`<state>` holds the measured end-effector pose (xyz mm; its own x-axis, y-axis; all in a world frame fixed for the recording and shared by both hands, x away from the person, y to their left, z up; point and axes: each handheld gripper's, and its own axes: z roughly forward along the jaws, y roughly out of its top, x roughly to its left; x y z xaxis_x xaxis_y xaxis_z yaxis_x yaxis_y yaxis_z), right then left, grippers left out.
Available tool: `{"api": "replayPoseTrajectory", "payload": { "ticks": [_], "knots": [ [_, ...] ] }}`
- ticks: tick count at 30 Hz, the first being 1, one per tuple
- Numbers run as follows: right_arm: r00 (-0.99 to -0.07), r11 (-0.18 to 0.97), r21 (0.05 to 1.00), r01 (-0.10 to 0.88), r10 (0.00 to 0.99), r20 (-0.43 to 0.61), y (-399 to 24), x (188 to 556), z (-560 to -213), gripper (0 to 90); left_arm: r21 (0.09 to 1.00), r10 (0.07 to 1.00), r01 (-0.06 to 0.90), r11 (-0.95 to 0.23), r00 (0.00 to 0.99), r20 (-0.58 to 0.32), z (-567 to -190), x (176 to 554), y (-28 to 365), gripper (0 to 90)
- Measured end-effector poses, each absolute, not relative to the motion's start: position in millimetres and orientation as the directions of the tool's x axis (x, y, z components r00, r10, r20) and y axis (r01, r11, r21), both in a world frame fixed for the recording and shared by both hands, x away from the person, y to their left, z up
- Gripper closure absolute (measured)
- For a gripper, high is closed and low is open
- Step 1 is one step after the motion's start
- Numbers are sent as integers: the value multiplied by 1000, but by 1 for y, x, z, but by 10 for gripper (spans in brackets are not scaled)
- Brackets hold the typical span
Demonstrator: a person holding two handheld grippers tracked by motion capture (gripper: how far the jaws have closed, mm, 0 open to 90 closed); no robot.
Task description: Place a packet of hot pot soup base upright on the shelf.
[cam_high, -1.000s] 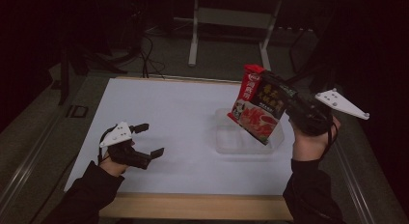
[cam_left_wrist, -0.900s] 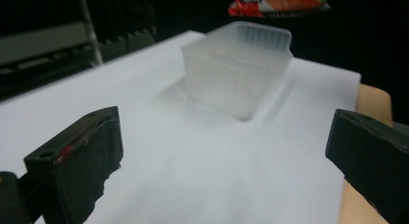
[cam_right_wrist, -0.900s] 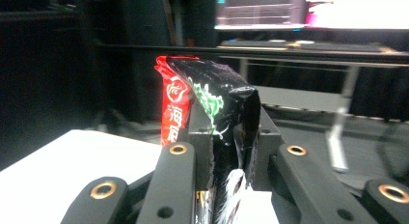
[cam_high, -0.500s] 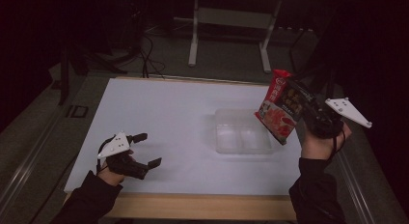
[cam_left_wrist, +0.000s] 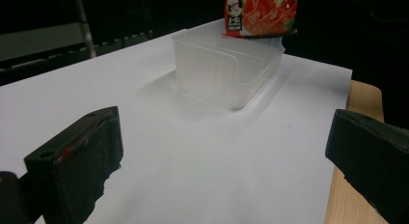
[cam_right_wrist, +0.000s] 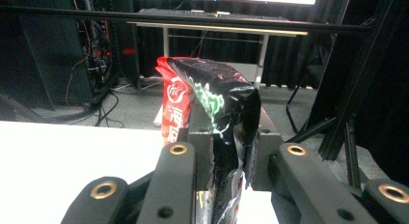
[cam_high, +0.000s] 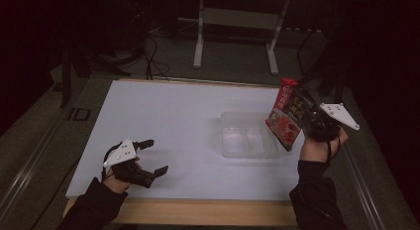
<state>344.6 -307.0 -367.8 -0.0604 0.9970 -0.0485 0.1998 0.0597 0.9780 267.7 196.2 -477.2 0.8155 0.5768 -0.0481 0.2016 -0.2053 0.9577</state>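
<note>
Right gripper (cam_high: pixel 308 117) is clamping a red snack bag (cam_high: pixel 286 114) and holding it up over the right edge of the clear plastic container (cam_high: pixel 246 135), which is sitting right of centre on the white table (cam_high: pixel 168 116). From the right gripper view the bag (cam_right_wrist: pixel 212 118) is getting squeezed between the jaws, crinkled, with white characters on the red side that I can't really read. From the left gripper view there's a little cartoon chef logo on the bag (cam_left_wrist: pixel 260 11), text too small to make out. Left gripper (cam_high: pixel 148 157) is resting at the near left of the table, jaws spread wide, gripping nothing.
</note>
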Motion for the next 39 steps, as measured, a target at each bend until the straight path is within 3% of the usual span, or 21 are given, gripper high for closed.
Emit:
{"api": "replayPoseTrajectory", "payload": {
  "ticks": [15, 39],
  "knots": [
    [-54, -15, 971, 240, 998, 29, -309, 359, -398, 765, 959, 569, 209, -193, 820, -64, -481, 269, 198, 3],
    [-67, -10, 962, 273, 997, 29, -309, 346, -421, 762, 958, 556, 210, -193, 828, -70, -484, 268, 197, 3]
  ]
}}
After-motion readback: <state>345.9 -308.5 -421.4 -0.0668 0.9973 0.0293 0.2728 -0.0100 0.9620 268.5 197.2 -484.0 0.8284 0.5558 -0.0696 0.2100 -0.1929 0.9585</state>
